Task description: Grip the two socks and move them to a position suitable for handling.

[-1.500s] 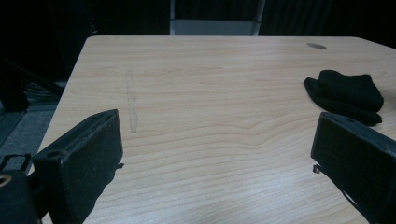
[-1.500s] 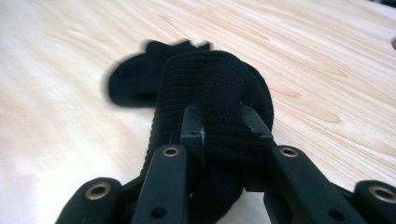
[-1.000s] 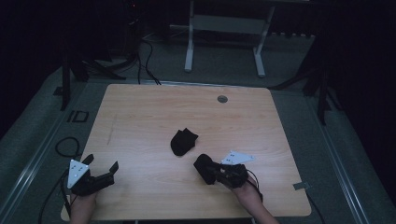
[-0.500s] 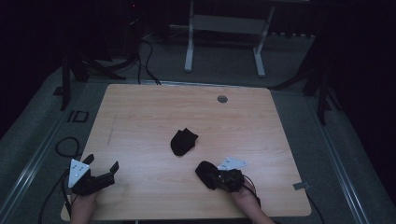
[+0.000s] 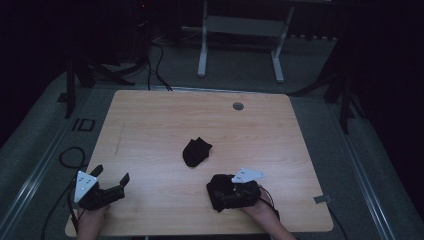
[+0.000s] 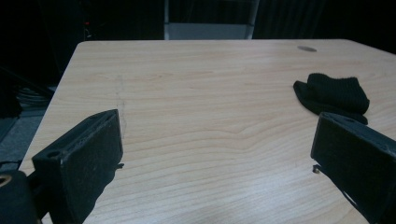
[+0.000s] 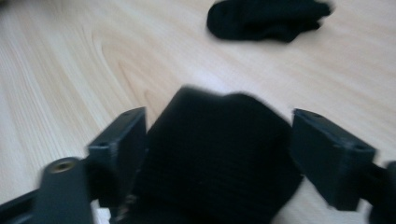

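The near sock [image 7: 215, 158] lies bunched between the jaws of the right gripper [image 7: 217, 154]. The jaws stand apart, one on each side of the fabric; whether the pads press it cannot be told, as the right gripper view is blurred. In the high view this sock [image 5: 217, 191] sits at the tip of the right gripper [image 5: 225, 192], near the table's front edge, with the grey plate on top of the tool and the person's hand [image 5: 260, 210] behind it.

The far sock [image 7: 268, 18] lies ahead of the right gripper, apart from the near sock, on bare wood. In the high view it [image 5: 196, 151] rests near the table's middle.

The left gripper [image 6: 215, 154] is open, jaws wide apart, nothing between them. It hovers low over the table [image 6: 196, 93]. The far sock [image 6: 332, 95] lies ahead of it and just beyond its right-hand jaw. In the high view the left gripper [image 5: 111, 180] is at the front left corner, well apart from both socks.
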Available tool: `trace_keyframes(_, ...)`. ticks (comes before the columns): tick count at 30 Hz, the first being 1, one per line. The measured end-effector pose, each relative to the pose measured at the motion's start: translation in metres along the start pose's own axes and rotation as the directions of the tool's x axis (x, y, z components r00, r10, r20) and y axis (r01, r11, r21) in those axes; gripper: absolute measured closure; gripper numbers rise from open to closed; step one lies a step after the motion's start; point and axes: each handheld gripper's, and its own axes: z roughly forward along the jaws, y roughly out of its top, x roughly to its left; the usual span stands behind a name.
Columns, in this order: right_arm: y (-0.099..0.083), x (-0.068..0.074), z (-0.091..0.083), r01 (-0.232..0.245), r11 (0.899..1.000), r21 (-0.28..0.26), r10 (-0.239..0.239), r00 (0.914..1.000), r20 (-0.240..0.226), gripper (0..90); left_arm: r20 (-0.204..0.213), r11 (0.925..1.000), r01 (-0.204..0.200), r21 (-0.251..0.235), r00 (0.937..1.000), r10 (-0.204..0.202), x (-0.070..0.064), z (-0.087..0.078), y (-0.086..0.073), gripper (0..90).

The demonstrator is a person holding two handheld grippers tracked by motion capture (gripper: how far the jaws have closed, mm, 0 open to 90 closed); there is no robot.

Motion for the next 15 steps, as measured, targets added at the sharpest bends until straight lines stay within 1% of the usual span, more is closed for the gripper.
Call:
trace_keyframes(1,-0.001,0.001,0.004,0.016,1.0,0.018,-0.016,0.9998,0.013,30.9,0.007,1.0,-0.002,0.001,1.0,0.002,-0.002,0.0,0.0,2.5)
trace_keyframes(2,-0.002,0.0,0.007,0.037,0.998,0.047,-0.038,0.9991,0.017,40.6,0.009,1.0,-0.006,0.004,0.9999,0.006,-0.003,0.001,0.0,2.5)
trace_keyframes(3,-0.003,0.001,0.01,0.058,0.996,0.07,-0.06,0.9977,0.031,44.2,0.014,0.9999,-0.008,0.007,0.9999,0.008,-0.005,0.001,0.001,2.5)
trace_keyframes(4,-0.004,0.001,0.011,0.067,0.995,0.077,-0.071,0.9964,0.047,50.8,0.029,1.0,-0.002,0.006,0.9996,0.002,-0.007,0.001,0.001,2.5)
trace_keyframes(5,-0.005,0.001,0.011,0.073,0.994,0.085,-0.078,0.9955,0.053,57.9,0.035,1.0,0.006,0.004,0.9994,-0.006,-0.009,0.001,0.001,2.5)
trace_keyframes(6,-0.005,0.002,0.011,0.091,0.992,0.091,-0.097,0.9931,0.066,65.3,0.029,0.9999,0.008,0.01,0.9995,-0.009,-0.01,0.001,0.002,2.5)
trace_keyframes(7,-0.005,0.001,0.01,0.097,0.991,0.095,-0.104,0.9918,0.074,70.1,0.024,0.9999,0.007,0.013,0.9997,-0.007,-0.011,0.002,0.003,2.5)
trace_keyframes(8,-0.005,0.001,0.011,0.098,0.991,0.095,-0.106,0.9915,0.076,72.2,0.017,0.9998,0.006,0.02,0.9998,-0.007,-0.012,0.003,0.003,3.6)
trace_keyframes(9,-0.006,0.001,0.011,0.105,0.99,0.092,-0.112,0.9906,0.078,75.0,0.023,0.9995,0.013,0.03,0.9996,-0.013,-0.013,0.004,0.003,5.4)
trace_keyframes(11,-0.006,0.001,0.011,0.116,0.989,0.093,-0.124,0.9889,0.083,78.2,0.044,0.9986,0.031,0.043,0.9985,-0.033,-0.014,0.006,0.002,5.5)
trace_keyframes(12,-0.005,0.0,0.01,0.121,0.988,0.097,-0.129,0.9882,0.082,79.5,0.07,0.998,0.044,0.046,0.9964,-0.047,-0.016,0.006,0.002,5.5)
trace_keyframes(13,-0.004,0.0,0.01,0.114,0.989,0.094,-0.123,0.9888,0.085,80.4,0.103,0.9968,0.055,0.058,0.9929,-0.061,-0.018,0.007,0.003,5.5)
trace_keyframes(14,-0.002,0.001,0.007,0.123,0.99,0.076,-0.129,0.9885,0.079,81.2,0.139,0.9961,0.058,0.067,0.9881,-0.066,-0.021,0.008,0.003,5.5)
trace_keyframes(15,-0.002,0.001,0.007,0.123,0.99,0.076,-0.129,0.9885,0.079,81.2,0.178,0.9961,0.053,0.07,0.9819,-0.065,-0.026,0.009,0.004,5.5)
